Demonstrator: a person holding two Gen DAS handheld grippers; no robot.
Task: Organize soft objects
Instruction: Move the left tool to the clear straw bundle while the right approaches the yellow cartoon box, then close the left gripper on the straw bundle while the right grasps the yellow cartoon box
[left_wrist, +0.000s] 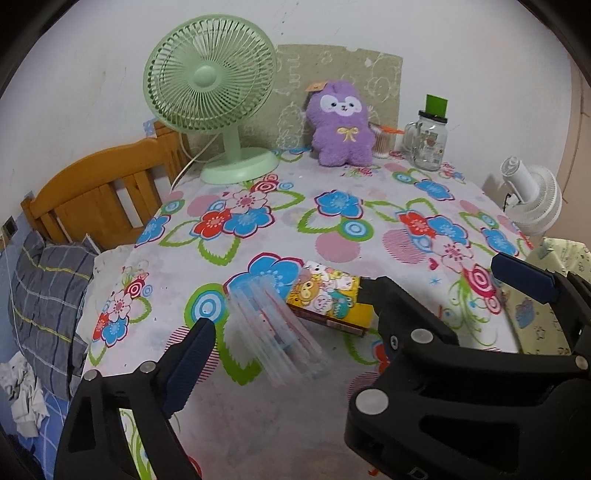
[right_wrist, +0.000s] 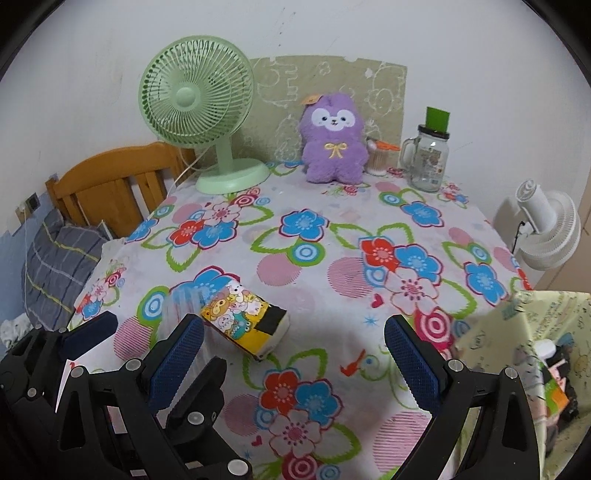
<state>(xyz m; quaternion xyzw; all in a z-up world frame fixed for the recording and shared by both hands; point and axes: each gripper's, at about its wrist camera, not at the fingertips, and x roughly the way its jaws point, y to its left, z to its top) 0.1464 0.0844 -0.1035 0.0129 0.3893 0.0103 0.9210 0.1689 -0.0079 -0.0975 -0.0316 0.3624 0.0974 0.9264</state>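
Both my left gripper (left_wrist: 354, 295) and right gripper (right_wrist: 295, 347) hang empty, jaws apart, above the bench's (left_wrist: 369, 184) near edge; reaching step; next, close on the cartoon-printed pack (right_wrist: 247, 317).

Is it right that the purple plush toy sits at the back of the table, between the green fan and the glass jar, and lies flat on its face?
Not quite. The purple plush toy does sit at the back of the table, between the green fan and the glass jar, but it sits upright, facing forward. The right wrist view shows its white face clearly.
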